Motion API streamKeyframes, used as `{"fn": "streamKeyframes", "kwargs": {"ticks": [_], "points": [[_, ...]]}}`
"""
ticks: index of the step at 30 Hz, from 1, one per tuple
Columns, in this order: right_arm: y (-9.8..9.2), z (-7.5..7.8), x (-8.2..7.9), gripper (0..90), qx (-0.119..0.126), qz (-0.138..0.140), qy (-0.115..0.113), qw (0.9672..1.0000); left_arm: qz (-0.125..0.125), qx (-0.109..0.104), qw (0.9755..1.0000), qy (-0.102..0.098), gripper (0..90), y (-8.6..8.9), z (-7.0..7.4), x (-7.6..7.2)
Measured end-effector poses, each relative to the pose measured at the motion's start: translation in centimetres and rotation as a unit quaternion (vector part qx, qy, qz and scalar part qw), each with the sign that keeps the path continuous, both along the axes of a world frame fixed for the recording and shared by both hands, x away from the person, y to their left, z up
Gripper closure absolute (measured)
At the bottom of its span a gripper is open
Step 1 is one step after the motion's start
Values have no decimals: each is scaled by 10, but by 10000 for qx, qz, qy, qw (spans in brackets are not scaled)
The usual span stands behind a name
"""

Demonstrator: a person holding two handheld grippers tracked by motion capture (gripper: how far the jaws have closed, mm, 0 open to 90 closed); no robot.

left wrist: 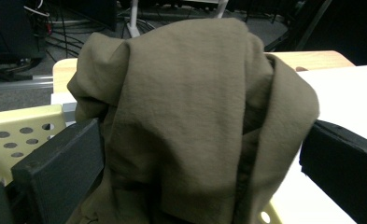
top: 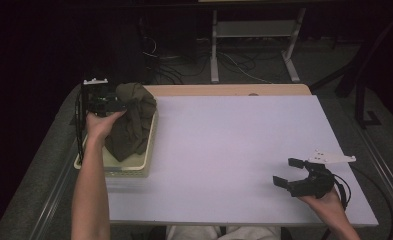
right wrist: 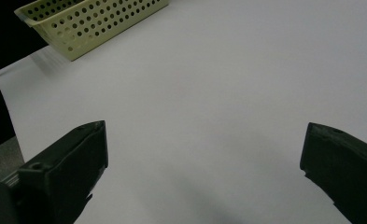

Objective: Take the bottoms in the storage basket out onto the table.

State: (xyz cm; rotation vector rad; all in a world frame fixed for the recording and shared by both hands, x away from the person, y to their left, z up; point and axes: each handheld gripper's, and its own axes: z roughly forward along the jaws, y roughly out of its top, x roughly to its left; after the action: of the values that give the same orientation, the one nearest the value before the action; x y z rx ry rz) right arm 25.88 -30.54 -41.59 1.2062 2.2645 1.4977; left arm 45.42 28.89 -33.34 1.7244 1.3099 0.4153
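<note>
My left gripper (top: 115, 105) reaches over the pale yellow perforated basket (top: 134, 165) at the counter's (top: 234, 150) far left. Its fingers (left wrist: 59, 163) stand wide on either side of the olive-green cloth (left wrist: 190, 121), which rises in a bunched heap between them; whether they press it I cannot tell. The cloth's lower folds hang into the basket. My right gripper (top: 288, 172) hovers near the counter's right front corner, well apart from the basket, its fingers (right wrist: 74, 158) spread open with nothing but bare white surface between them.
</note>
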Motion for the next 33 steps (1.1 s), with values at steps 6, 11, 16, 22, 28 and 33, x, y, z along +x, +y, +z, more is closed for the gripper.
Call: {"fn": "streamKeyframes", "kwargs": {"ticks": [6, 11, 16, 22, 28, 33], "points": [[-1, 0, 0, 7, 3, -16, -15, 10000, 49, -205, 9998, 44, 0, 0, -7, 7], [-2, 0, 0, 7, 7, -10, -3, 10000, 139, -424, 9990, 22, 0, 0, -12, 12], [-3, 0, 0, 7, 38, -46, -7, 10000, 274, -632, 9976, 56, 0, 0, -18, 20], [-5, 0, 0, 7, 48, -59, -50, 10000, 307, -696, 9969, 181, 0, -7, -26, 27], [-8, 0, 0, 7, 68, -89, -57, 9999, 362, -634, 9969, 304, 1, -14, -32, 32], [-9, 1, 0, 7, 85, -104, -40, 9999, 404, -639, 9967, 312, 57, -16, -32, 33]]}}
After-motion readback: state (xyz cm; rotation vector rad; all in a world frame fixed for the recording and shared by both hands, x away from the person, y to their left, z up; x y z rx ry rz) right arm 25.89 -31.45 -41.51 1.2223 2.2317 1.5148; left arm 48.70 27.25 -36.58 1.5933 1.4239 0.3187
